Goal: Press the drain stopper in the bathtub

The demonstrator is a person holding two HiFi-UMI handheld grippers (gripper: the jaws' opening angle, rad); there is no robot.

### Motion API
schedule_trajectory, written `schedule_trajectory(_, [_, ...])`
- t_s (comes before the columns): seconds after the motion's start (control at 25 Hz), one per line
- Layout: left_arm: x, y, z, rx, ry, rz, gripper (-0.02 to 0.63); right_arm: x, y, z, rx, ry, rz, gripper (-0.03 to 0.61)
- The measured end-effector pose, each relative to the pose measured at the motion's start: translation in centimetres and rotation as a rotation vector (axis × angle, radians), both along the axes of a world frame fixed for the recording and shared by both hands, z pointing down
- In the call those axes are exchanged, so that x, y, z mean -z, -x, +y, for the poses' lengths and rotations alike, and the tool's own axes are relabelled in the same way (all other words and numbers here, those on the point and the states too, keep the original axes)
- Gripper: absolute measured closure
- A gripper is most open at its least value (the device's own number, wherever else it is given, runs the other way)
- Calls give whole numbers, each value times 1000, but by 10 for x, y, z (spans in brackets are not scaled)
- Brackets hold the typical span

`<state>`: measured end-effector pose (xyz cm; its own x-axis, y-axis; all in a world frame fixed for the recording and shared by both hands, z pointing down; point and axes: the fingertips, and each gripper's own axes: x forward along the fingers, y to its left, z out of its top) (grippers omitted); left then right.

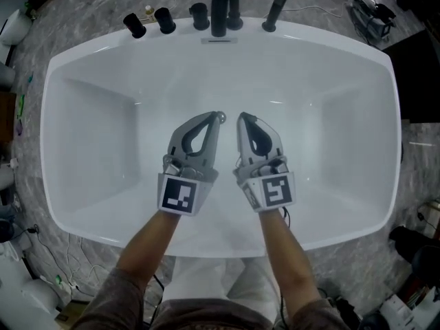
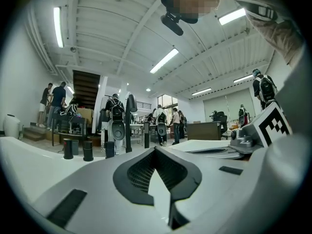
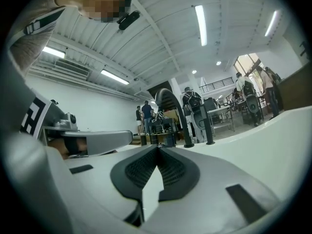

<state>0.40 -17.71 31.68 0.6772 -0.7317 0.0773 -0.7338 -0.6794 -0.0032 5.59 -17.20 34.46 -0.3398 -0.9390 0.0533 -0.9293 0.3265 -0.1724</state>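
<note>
A white bathtub (image 1: 89, 115) fills the head view. Both grippers hang side by side over its middle, tips pointing at the far wall. My left gripper (image 1: 217, 119) is shut with nothing between its tips, which meet in the left gripper view (image 2: 155, 150). A small shiny round piece (image 1: 221, 116), possibly the drain stopper, shows right at its tip, mostly hidden. My right gripper (image 1: 242, 119) is shut too and holds nothing, and its pads meet in the right gripper view (image 3: 157, 149). About a finger's width separates the two tips.
Black tap fittings stand along the far rim: a spout (image 1: 220, 5), knobs (image 1: 165, 19) and a hand shower (image 1: 276, 7). An overflow slot (image 1: 218, 40) sits below the spout. Marble floor with cables and gear surrounds the tub. People (image 2: 116, 112) stand in the room beyond.
</note>
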Motion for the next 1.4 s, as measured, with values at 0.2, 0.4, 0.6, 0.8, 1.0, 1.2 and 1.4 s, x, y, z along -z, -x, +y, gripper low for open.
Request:
schedule_trajectory(0.2, [-26,2,-10,2,-24,-18,611,-26,0,-7,8,-12,0,581])
schedule_trajectory(0.4, [-51,4,-21,29,-22,-6,611,-49,2,-15,22,-16,5,581])
schedule_trajectory(0.6, [-76,2,-26,25,-27,-23,611,-69,6,-24,49,-21,8,581])
schedule_trajectory(0.8, [-101,-5,-26,21,-22,-33,611,-95,8,-27,72,-13,13,581])
schedule_trajectory(1.0, [-128,-1,-27,37,-8,-37,611,-120,12,-25,87,-1,9,581])
schedule_trajectory(1.2, [-161,5,-36,59,-6,-32,611,-153,13,-31,91,5,6,581])
schedule_trajectory(1.4, [-198,3,-39,60,8,-43,611,-188,16,-37,102,12,15,581])
